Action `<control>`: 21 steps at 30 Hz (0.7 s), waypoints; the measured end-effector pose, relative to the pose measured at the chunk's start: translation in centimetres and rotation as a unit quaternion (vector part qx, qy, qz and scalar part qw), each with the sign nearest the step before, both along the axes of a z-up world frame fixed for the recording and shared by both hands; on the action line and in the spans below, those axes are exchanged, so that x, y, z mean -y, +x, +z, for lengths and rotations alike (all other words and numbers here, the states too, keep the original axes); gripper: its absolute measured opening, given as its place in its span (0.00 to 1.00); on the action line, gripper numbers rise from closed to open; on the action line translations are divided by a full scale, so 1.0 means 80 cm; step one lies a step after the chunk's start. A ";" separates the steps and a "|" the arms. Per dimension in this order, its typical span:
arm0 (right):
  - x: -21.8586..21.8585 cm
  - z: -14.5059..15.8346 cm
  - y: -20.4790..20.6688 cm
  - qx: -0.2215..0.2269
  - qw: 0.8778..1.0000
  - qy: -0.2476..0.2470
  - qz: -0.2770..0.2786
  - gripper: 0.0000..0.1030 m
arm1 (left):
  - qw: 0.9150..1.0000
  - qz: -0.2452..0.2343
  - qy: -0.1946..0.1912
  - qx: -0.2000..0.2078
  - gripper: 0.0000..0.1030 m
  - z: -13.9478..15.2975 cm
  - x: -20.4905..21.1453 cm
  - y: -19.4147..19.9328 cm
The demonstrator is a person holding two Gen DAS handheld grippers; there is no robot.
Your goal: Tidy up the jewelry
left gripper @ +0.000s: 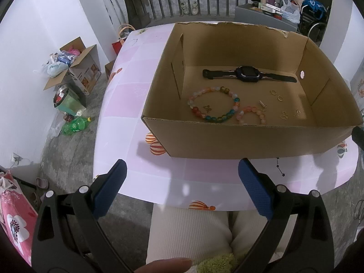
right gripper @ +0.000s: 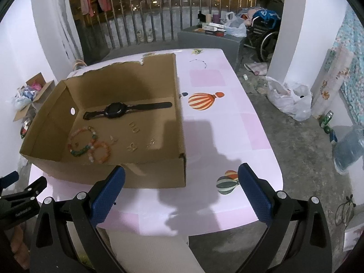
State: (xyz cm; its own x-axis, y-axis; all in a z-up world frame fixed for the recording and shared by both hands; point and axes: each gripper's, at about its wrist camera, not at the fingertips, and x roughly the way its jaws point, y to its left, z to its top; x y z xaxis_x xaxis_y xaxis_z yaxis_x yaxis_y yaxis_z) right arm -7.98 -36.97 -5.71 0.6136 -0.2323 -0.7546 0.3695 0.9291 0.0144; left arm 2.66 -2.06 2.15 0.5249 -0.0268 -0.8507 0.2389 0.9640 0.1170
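An open cardboard box (left gripper: 238, 141) (right gripper: 157, 177) stands on the pink table (left gripper: 127, 104) (right gripper: 227, 122). Inside lie a black watch (left gripper: 248, 74) (right gripper: 124, 110), a large multicoloured bead bracelet (left gripper: 213, 104) (right gripper: 83, 142), a smaller orange bead bracelet (left gripper: 252, 115) (right gripper: 101, 152), and several small gold rings and earrings (left gripper: 278, 96) (right gripper: 134, 127). My left gripper (left gripper: 182, 177) hangs open before the box's near wall, above the table's front edge. Right of the box's near corner, my right gripper (right gripper: 182, 182) is open too, empty.
A person's lap in cream trousers (left gripper: 188, 232) sits under the table edge. Left on the floor are cardboard boxes (left gripper: 77, 68), a green bottle (left gripper: 75, 125) and a bin. To the right lie plastic bags (right gripper: 289, 100), a water jug (right gripper: 348, 147) and a wheelchair (right gripper: 261, 34).
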 end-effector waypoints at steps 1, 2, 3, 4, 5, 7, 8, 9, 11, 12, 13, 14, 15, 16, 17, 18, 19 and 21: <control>0.001 0.000 0.000 0.000 1.000 -0.001 -0.001 0.94 | 1.000 0.000 0.000 0.000 0.92 0.000 0.000 0.000; 0.001 0.000 0.001 0.000 1.000 -0.002 -0.002 0.94 | 1.000 0.001 0.000 -0.001 0.92 0.000 0.001 0.000; 0.003 0.001 0.001 0.000 1.000 -0.003 -0.002 0.94 | 1.000 0.001 0.001 -0.001 0.92 0.000 0.000 0.000; 0.004 0.001 0.001 0.000 1.000 -0.003 -0.003 0.94 | 1.000 0.001 0.001 0.000 0.92 -0.001 0.001 0.000; 0.004 0.001 0.001 0.001 1.000 -0.002 -0.004 0.94 | 1.000 0.002 0.001 0.000 0.92 -0.001 0.000 0.001; 0.007 0.003 0.000 0.001 1.000 0.000 -0.003 0.94 | 1.000 0.003 0.001 0.000 0.92 -0.001 -0.001 0.000; 0.006 0.002 0.001 0.000 1.000 -0.001 -0.003 0.94 | 1.000 0.003 0.001 0.000 0.92 -0.001 -0.002 0.001; 0.006 0.003 0.000 0.000 1.000 -0.002 -0.002 0.94 | 1.000 0.003 0.001 0.000 0.92 -0.001 -0.002 0.001; 0.007 0.003 0.000 0.000 1.000 -0.004 -0.001 0.94 | 1.000 0.002 0.001 0.001 0.92 -0.001 -0.001 0.001; 0.007 0.003 0.000 0.000 1.000 -0.005 -0.001 0.94 | 1.000 0.002 0.001 0.001 0.92 -0.001 -0.002 0.001; 0.007 0.004 0.000 0.000 1.000 -0.005 -0.001 0.94 | 1.000 0.002 0.001 0.001 0.92 -0.001 -0.001 0.000; 0.007 0.004 0.001 0.001 1.000 -0.005 -0.002 0.94 | 1.000 0.002 0.001 0.001 0.92 -0.001 -0.003 0.001; 0.007 0.004 0.001 0.001 1.000 -0.004 -0.002 0.94 | 1.000 0.002 0.001 0.001 0.92 -0.001 -0.001 0.000; 0.008 0.004 0.001 0.001 1.000 -0.004 -0.003 0.94 | 1.000 0.002 0.001 0.000 0.92 -0.002 -0.003 0.001; 0.008 0.004 0.001 0.001 1.000 -0.003 -0.003 0.94 | 1.000 0.003 0.001 0.001 0.92 -0.001 -0.001 0.000; 0.008 0.005 0.001 0.001 1.000 -0.003 -0.003 0.94 | 1.000 0.003 0.001 0.001 0.92 -0.001 -0.001 0.000; 0.008 0.005 0.002 0.000 1.000 -0.003 -0.002 0.94 | 1.000 0.003 0.001 0.000 0.92 -0.001 -0.003 0.001; 0.009 0.005 0.002 0.001 1.000 -0.004 -0.002 0.94 | 1.000 0.003 0.001 0.001 0.92 -0.001 -0.001 0.000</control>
State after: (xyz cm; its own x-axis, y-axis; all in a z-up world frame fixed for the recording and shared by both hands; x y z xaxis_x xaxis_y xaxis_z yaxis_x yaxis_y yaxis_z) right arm -7.86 -37.66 -5.30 0.6133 -0.2408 -0.7522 0.3737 0.9275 0.0078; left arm 2.68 -1.97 2.04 0.5265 -0.0222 -0.8499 0.2335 0.9650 0.1194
